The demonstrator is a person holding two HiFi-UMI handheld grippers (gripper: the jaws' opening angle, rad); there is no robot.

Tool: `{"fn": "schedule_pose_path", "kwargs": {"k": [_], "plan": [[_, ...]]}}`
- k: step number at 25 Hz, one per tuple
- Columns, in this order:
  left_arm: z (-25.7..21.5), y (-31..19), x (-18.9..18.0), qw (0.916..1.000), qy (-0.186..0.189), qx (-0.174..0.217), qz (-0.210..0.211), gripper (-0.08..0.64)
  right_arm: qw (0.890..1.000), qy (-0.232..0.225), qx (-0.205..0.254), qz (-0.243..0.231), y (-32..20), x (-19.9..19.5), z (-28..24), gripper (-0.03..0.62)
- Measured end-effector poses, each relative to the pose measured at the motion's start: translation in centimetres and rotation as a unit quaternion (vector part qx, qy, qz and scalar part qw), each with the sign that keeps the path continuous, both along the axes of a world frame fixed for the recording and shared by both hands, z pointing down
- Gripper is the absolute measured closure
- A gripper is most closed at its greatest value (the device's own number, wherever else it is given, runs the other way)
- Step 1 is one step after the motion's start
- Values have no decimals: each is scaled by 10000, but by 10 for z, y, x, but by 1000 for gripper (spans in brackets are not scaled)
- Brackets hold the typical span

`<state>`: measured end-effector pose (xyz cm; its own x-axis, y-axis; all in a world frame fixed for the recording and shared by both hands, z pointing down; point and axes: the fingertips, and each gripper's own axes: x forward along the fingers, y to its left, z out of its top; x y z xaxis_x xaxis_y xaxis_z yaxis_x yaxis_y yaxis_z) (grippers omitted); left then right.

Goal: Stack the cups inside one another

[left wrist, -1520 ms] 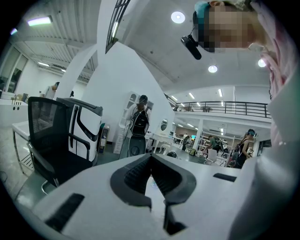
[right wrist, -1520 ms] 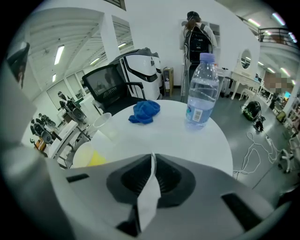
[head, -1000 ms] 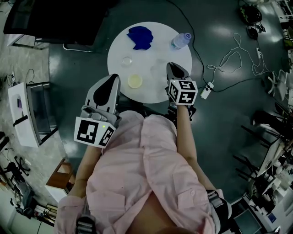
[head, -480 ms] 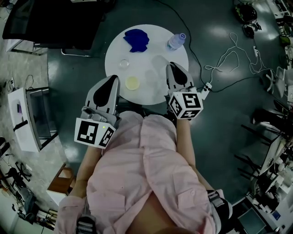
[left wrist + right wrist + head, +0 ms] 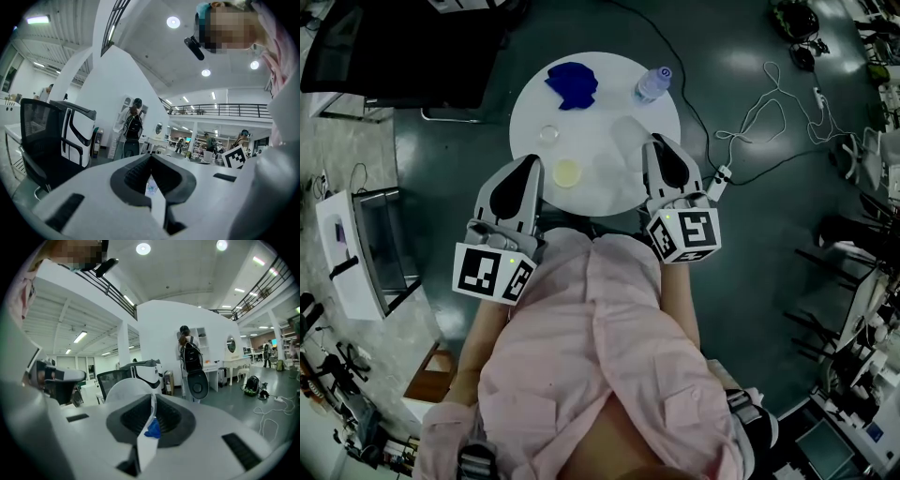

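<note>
My right gripper (image 5: 651, 142) is shut on the rim of a clear plastic cup (image 5: 623, 134) and holds it above the right side of the round white table (image 5: 605, 192). In the right gripper view the cup (image 5: 125, 391) sticks out to the left of the jaws of the right gripper (image 5: 152, 398), tilted on its side. A yellowish cup (image 5: 567, 172) and a smaller clear cup (image 5: 548, 134) stand on the table's left half. At the table's near left edge my left gripper (image 5: 529, 161) is shut and holds nothing; in its own view the left gripper (image 5: 150, 159) points level.
A crumpled blue cloth (image 5: 572, 82) and a plastic bottle (image 5: 650, 85) lie at the table's far side. A black office chair (image 5: 51, 140) stands beyond the table. Cables and a power strip (image 5: 717, 178) lie on the floor to the right.
My right gripper has risen with the clear cup and tipped up toward level, drawing closer to my body. The left gripper has stayed put.
</note>
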<state>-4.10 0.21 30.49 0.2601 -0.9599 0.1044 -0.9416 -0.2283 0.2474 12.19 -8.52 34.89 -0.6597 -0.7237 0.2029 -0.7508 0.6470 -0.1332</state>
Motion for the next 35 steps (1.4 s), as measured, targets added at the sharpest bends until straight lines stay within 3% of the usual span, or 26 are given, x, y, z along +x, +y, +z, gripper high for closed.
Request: {"fn": "schedule_pose_path", "kwargs": {"k": [12,23,35], "plan": [[-5,-1,3,9999,-5,84,128,551,9994,-154,262,178,27,22,-22,552],[-7,10,9,9992,26,318,226,551,9976,-485,98,484,52,36,-27,551],[14,25,8,9998,93,39,174,551,9988,-349,28,351,73,23,-18,552]]}}
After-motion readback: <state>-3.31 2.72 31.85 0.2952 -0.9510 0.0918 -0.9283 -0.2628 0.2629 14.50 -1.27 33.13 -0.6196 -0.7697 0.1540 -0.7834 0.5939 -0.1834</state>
